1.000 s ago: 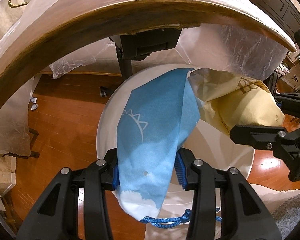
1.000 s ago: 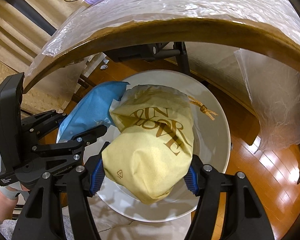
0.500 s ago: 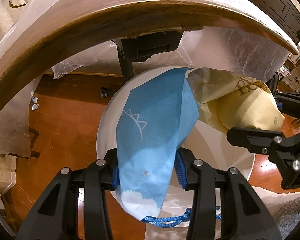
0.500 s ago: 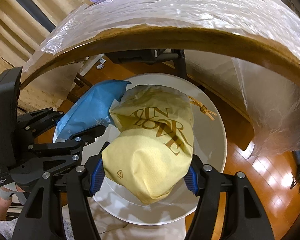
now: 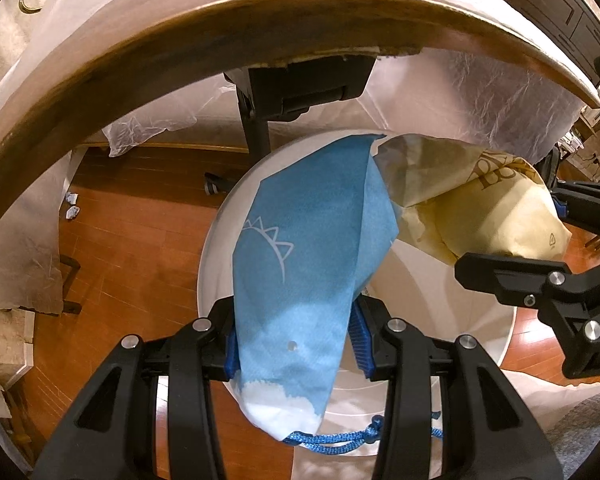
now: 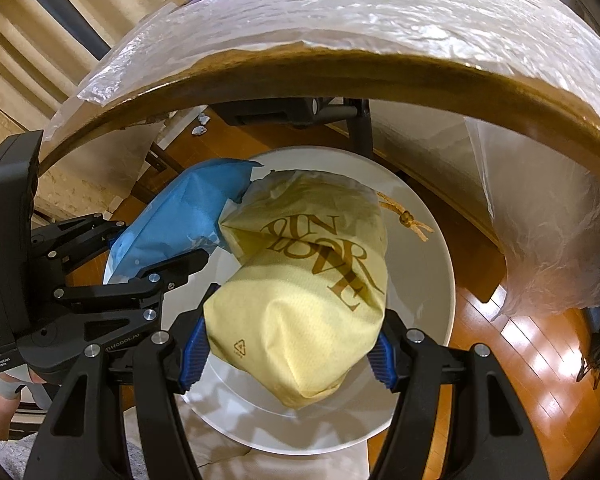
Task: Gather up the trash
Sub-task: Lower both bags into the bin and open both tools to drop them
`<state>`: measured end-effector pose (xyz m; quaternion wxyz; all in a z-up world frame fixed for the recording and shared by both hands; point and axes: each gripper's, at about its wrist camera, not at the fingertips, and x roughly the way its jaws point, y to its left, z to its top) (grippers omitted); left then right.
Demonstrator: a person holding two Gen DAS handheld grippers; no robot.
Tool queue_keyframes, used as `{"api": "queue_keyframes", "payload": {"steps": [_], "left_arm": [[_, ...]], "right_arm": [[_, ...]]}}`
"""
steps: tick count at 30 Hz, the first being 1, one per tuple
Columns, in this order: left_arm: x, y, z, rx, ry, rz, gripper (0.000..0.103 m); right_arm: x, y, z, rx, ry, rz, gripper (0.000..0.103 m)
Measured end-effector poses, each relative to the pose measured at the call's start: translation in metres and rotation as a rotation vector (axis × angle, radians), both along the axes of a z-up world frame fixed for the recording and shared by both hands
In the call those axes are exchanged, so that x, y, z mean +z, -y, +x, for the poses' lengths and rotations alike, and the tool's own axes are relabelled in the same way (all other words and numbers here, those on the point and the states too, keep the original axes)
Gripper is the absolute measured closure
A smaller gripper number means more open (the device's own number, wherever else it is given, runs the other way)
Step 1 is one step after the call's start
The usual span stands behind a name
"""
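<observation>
The blue bag (image 5: 308, 248) is a soft non-woven drawstring pouch with a white sun-like line drawing and a white lower end; a blue cord (image 5: 340, 436) trails from that end. The left gripper (image 5: 294, 344) holds it: the jaws are closed on the pouch, blue pads pressing both sides. The yellow bag (image 6: 312, 280) is a fuller pouch of similar fabric with brown lettering and a brown tie cord (image 6: 408, 220) at its far end. The right gripper (image 6: 290, 350) clamps it by the near end, jaws pressing both flanks.

Both bags hang over the open mouth of a round white bin (image 6: 432, 264) on the wooden floor (image 5: 140, 240). The blue bag lies to the left, the yellow bag to the right, and their far ends touch above the bin.

The curved wooden edge of the bench (image 5: 260, 12), covered with clear plastic sheet (image 6: 340, 8), overhangs the far side of the bin. A black bench leg (image 5: 256, 128) stands just beyond the far rim. Two small crumpled scraps (image 5: 72, 204) lie on the floor well to the left. Open floor shows left of the bin and at its right.
</observation>
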<state>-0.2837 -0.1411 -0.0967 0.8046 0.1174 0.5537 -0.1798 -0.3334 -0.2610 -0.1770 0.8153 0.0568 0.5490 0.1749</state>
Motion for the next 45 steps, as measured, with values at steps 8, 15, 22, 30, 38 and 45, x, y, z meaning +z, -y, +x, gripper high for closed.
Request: {"api": "queue_keyframes", "payload": {"steps": [8,15,22,30,38,45], "left_arm": [[-0.002,0.001,0.000,-0.003,-0.002,0.004,0.059],[-0.005,0.001,0.000,-0.004,-0.008,0.007,0.059],[0.004,-0.005,0.000,-0.003,0.041,-0.078,0.013],[0.000,-0.010,0.005,0.027,0.025,-0.072,0.013],[0.000,-0.007,0.006,0.030,0.017,-0.063,0.013],[0.030,-0.014,-0.010,0.016,0.048,-0.073,0.013]], "right_arm": [[-0.003,0.000,0.002,-0.007,-0.003,-0.004,0.039],[-0.005,-0.001,0.002,-0.005,-0.010,-0.001,0.039],[0.000,0.010,0.000,-0.049,0.013,0.020,0.023],[0.004,0.017,0.000,-0.073,0.026,0.001,0.018],[-0.001,0.020,0.000,-0.087,0.026,-0.002,0.014],[0.047,0.024,-0.026,-0.037,0.081,0.008,0.014]]}}
